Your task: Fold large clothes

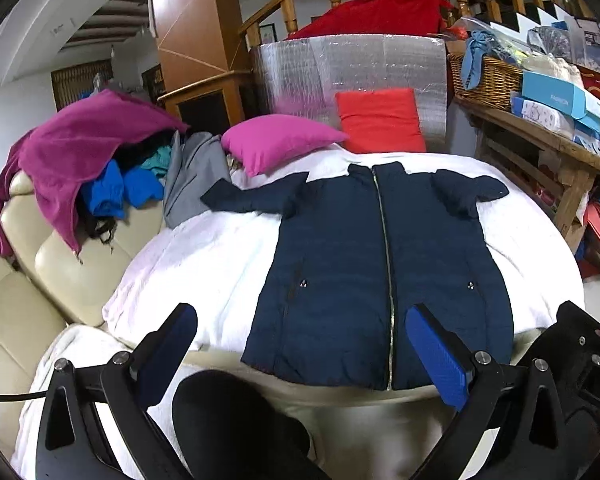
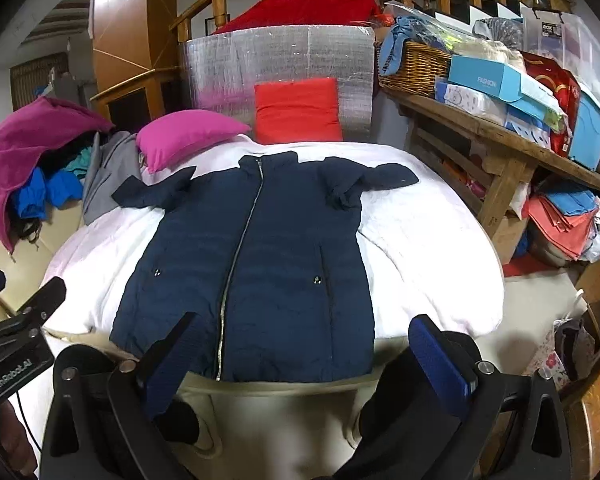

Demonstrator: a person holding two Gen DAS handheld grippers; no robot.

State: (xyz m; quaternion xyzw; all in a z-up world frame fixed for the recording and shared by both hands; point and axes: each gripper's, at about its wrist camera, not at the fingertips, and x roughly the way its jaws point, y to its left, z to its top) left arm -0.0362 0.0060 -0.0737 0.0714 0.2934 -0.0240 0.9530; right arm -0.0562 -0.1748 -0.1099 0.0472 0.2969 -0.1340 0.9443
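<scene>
- On white cover (image 1: 204,264) of round surface, navy jacket (image 1: 340,264) is being shown laid flat, zipped, front up; collar at far side, hem at near edge, just ahead of both tools.
- Long axis is being followed by zip (image 1: 384,264): straight away from grippers, near to far.
- Sleeves: both are lying out sideways near collar; L sleeve (image 1: 252,196) out straighter, R sleeve (image 2: 376,176) bunched.
- Left gripper (image 1: 308,344) is being held wide open, empty, over hem's L-centre; right gripper (image 2: 304,344) likewise wide, empty, over hem's R half. Nothing is being touched yet.
- Judgement: each side is being covered by its own tool; neither is clearly nearer to a sleeve.
- Wicker basket (image 2: 416,68) on wooden bench (image 2: 496,136) at R is being seen w/ blue cloth over rim; deeper contents not readable.
- Clothes heap (image 1: 100,176) is sitting on cream seat (image 1: 60,264), L.
</scene>
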